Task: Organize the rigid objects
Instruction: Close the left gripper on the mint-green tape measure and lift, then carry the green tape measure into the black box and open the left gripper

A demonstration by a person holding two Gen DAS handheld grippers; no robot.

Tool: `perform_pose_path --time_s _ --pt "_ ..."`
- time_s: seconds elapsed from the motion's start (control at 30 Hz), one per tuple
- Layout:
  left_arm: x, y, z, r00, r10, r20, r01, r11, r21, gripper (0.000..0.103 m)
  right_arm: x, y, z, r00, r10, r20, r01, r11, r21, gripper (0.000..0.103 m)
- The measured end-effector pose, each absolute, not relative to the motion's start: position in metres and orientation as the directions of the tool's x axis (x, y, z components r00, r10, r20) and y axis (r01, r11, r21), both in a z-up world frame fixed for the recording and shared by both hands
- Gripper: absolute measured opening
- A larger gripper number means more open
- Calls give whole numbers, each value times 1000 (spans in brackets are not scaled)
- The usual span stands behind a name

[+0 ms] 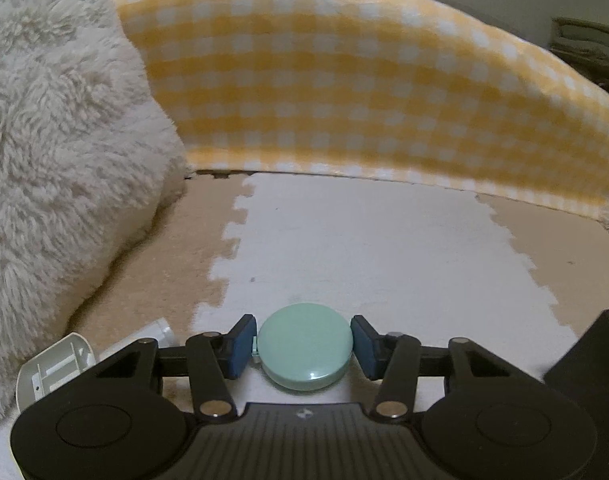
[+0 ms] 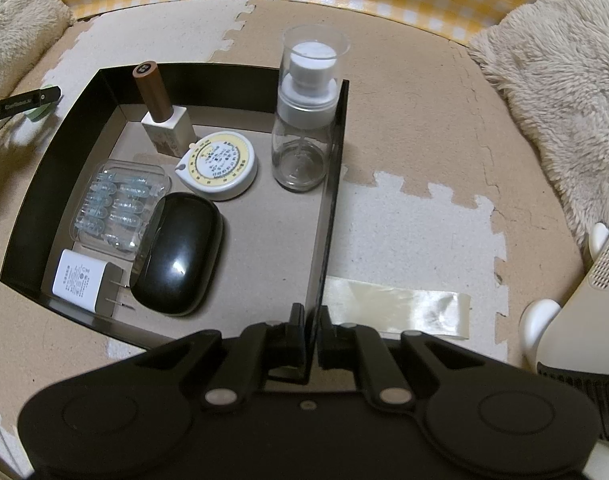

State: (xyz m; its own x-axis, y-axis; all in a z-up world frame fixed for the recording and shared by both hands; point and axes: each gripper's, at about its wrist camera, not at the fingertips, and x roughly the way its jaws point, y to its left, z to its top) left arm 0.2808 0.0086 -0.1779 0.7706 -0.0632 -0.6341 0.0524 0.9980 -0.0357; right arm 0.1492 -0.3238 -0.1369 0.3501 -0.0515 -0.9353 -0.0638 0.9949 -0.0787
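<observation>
Left gripper (image 1: pixel 304 346) nearest the lens, blue pads (image 1: pixel 240 346) pressed on both sides of a mint green disc (image 1: pixel 305 346), jaws about disc-wide. Disc is round, no long axis; flat face up and tilted slightly toward the camera, small tab on its left edge against the left pad. It sits just above the floor mat (image 1: pixel 364 248); contact with the mat can't be judged.

Right gripper (image 2: pixel 311 334) nearly closed, pinching the right wall of a black tray (image 2: pixel 332 184) near its front corner. That wall runs away from the camera, long axis along the fingers.

Only the right view shows the tray contents: spray bottle (image 2: pixel 306 120) upright at the far right corner beside the wall; brown-capped bottle (image 2: pixel 162 114) upright at the back; round tape measure (image 2: pixel 220 166) flat, dial up, between them; black case (image 2: pixel 180 254) lying flat, long axis roughly front to back; clear blister pack (image 2: pixel 116 208) to its left; white charger (image 2: pixel 82 280) at the front left, prongs pointing right toward the case. Same view catches the other gripper's tip with a bit of green at the far left, outside the tray.

Only the left view shows a white plastic part (image 1: pixel 52 364) at lower left.

Surface is tan and white interlocking foam mat, a strip of clear tape (image 2: pixel 400 310) stuck right of the tray. Yellow gingham cloth (image 1: pixel 344 92) hangs behind; fluffy cream fabric (image 1: pixel 56 160) at the sides. Beige device (image 2: pixel 584 300) at the right edge.
</observation>
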Motion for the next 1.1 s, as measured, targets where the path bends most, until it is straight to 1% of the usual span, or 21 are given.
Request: perform_pose_path --time_s 0.1,0.17,0.4,0.6,0.7,0.87,0.97,1.1 --pt "274 -1 -171 759 -118 -641 64 992 -106 52 149 -324 -137 350 -52 -935 -64 995 -80 8" --pt "268 -13 -164 759 -149 -634 96 988 -117 52 149 -324 -137 351 -51 -935 -63 995 -78 8" --pt "245 -46 -127 779 -251 -575 197 968 -155 52 148 -325 -137 353 -50 -934 -65 995 -77 8" --pt "230 -80 -86 752 -406 -519 350 914 -207 52 148 -326 -137 353 -48 -934 -66 995 -76 8" --pt "221 -101 -74 698 -486 -526 453 868 -201 52 148 -326 -137 353 -48 -934 -65 995 -76 8" --pt "205 -138 -71 547 -586 -597 609 768 -197 52 147 -326 -137 353 -48 -934 -65 995 -76 8" --pt "197 -156 -80 480 -603 -637 655 730 -197 52 148 -326 -137 353 -49 -934 -65 995 -76 8" --pt "190 -169 -103 407 -629 -662 667 700 -254 52 147 -326 -137 353 -49 -934 -65 995 -76 8"
